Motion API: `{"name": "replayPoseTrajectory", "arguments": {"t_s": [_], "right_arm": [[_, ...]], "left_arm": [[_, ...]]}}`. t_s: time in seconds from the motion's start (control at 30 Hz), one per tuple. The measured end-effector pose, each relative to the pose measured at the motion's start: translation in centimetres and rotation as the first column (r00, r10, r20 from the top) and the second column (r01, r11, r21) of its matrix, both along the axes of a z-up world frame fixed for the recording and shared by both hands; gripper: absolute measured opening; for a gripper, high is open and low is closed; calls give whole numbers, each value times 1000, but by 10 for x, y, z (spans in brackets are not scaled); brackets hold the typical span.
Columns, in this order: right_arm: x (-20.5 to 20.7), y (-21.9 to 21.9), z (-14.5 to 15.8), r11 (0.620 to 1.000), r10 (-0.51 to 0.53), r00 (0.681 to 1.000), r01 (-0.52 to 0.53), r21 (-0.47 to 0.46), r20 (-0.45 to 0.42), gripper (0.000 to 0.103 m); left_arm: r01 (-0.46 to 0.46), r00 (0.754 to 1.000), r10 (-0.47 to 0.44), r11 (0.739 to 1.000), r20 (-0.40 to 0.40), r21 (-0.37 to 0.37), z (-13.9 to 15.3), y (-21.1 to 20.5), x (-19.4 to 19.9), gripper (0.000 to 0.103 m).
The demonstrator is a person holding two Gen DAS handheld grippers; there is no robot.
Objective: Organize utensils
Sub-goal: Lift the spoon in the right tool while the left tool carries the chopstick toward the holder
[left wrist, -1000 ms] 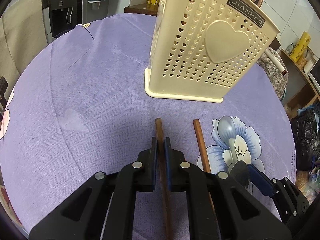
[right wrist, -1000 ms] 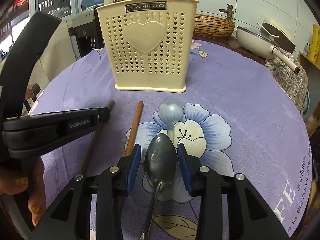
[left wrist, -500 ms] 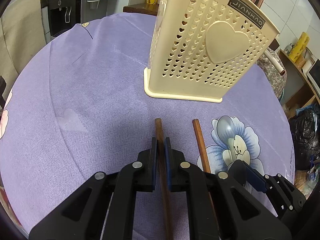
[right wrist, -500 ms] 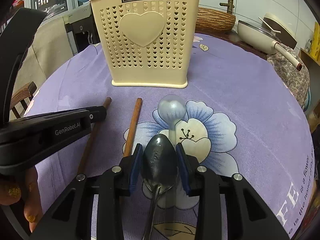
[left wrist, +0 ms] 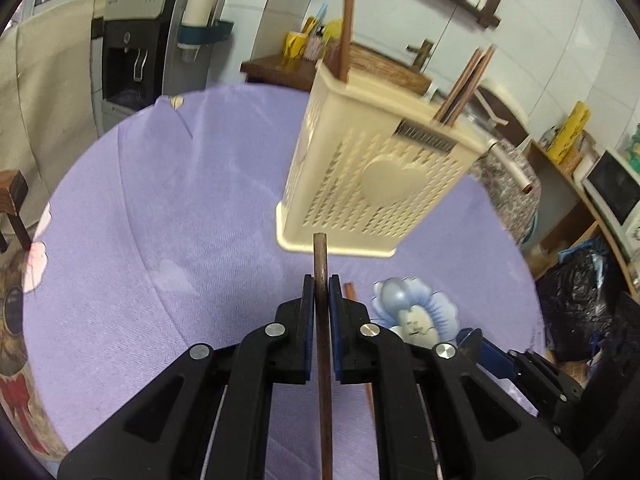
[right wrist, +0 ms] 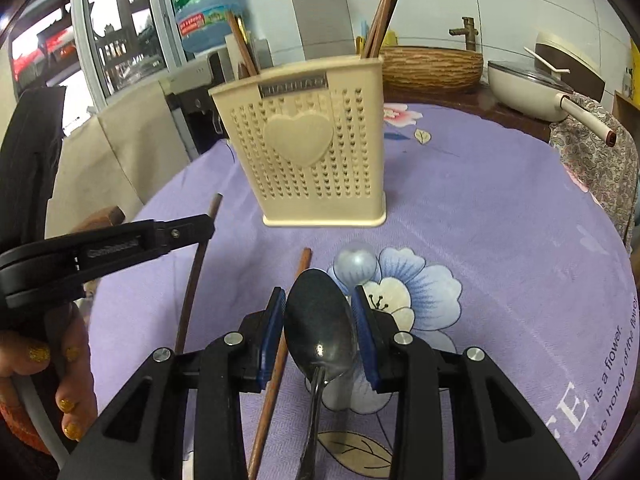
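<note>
My left gripper (left wrist: 321, 280) is shut on a brown chopstick (left wrist: 320, 252), whose tip points up at the cream heart-pattern holder (left wrist: 372, 192). From the right wrist view that gripper (right wrist: 208, 226) hangs left of the holder (right wrist: 304, 160) with the chopstick (right wrist: 192, 280) off the cloth. My right gripper (right wrist: 319, 294) is shut on the bowl of a metal spoon (right wrist: 320, 320), held above the table. A second chopstick (right wrist: 288, 332) lies on the purple cloth between the grippers. A pale translucent spoon (right wrist: 356, 266) lies on the flower print. Several chopsticks (right wrist: 380, 16) stand in the holder.
A person's hand (right wrist: 60, 380) holds the left gripper's handle. Behind the table stand a wicker bowl (right wrist: 432, 68), a white pan (right wrist: 532, 84) with a long handle and a water dispenser (left wrist: 132, 64). A wooden chair (left wrist: 12, 200) sits past the table's left edge.
Both grippers have risen and tilted up, the left carrying its chopstick off the cloth, the right lifting the metal spoon. The holder now sits lower in both views.
</note>
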State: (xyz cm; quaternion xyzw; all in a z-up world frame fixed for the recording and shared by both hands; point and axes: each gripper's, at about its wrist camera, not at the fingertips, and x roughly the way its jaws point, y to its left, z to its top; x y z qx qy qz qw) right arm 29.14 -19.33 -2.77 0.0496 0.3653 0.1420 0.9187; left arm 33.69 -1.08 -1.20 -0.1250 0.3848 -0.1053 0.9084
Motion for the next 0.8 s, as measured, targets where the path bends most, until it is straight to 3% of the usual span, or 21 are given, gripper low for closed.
{"name": "replayPoseTrajectory", "arguments": {"t_s": [0.23, 0.4, 0.8], "right_arm": [[-14, -10, 37, 998, 43, 996, -46, 42, 79, 33], [-17, -18, 50, 995, 61, 994, -68, 72, 90, 31], [-18, -16, 50, 997, 63, 993, -68, 47, 100, 31]], "left_arm": [[40, 989, -33, 998, 143, -48, 60, 12, -37, 7], [44, 977, -35, 998, 211, -37, 88, 16, -54, 7], [42, 970, -38, 999, 239, -12, 98, 17, -60, 7]]}}
